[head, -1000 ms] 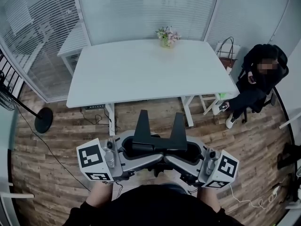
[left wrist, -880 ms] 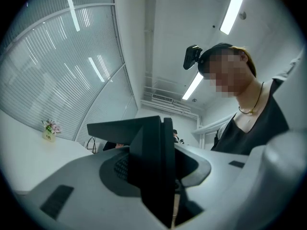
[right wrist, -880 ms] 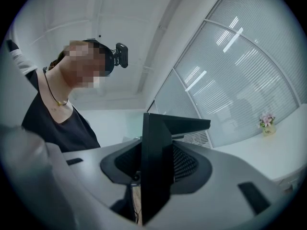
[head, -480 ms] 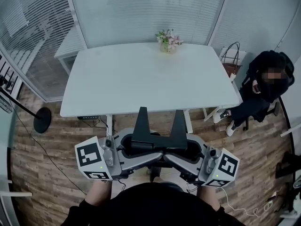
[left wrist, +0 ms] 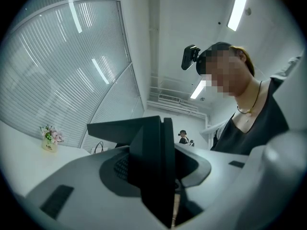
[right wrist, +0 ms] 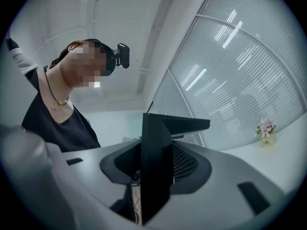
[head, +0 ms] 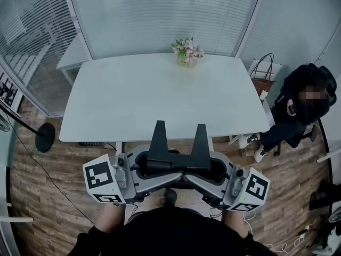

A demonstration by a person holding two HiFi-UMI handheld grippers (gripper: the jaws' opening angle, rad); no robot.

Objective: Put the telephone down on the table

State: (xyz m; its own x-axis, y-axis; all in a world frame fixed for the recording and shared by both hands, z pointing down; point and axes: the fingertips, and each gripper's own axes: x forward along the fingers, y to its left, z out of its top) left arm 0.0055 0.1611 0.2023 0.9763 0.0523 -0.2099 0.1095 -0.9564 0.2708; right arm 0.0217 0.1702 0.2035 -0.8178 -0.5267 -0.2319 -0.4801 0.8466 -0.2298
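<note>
Black telephone (head: 179,163), a matt, hard-edged piece with a cross-bar and two tapering prongs, hangs above the wood-plank floor (head: 37,196) in the head view, carried between the left gripper (head: 157,168) and the right gripper (head: 205,168), close before the person's body; its prong tips overlap the near edge of the white rectangular worktop (head: 160,105) in the picture; a small vase of pink and white flowers (head: 186,52) stands at the middle of the far edge, with broad white surface between it and the near edge; a seated person in dark clothes (head: 298,111) is just beside the worktop's right end; a round black stand base (head: 44,144) lies near its left corner; slatted glass walls (head: 160,15) stand behind.

Left gripper view: the grey jaws stand part-way closed on the telephone (left wrist: 146,166); its black plate rises edge-on between them; one prong reaches left toward the worktop (left wrist: 19,166) and the flowers (left wrist: 50,139).

Right gripper view: the grey jaws likewise clamp a black plate of the telephone (right wrist: 156,166); its prong reaches right; the flowers (right wrist: 265,128) sit far right on the worktop (right wrist: 288,162).
</note>
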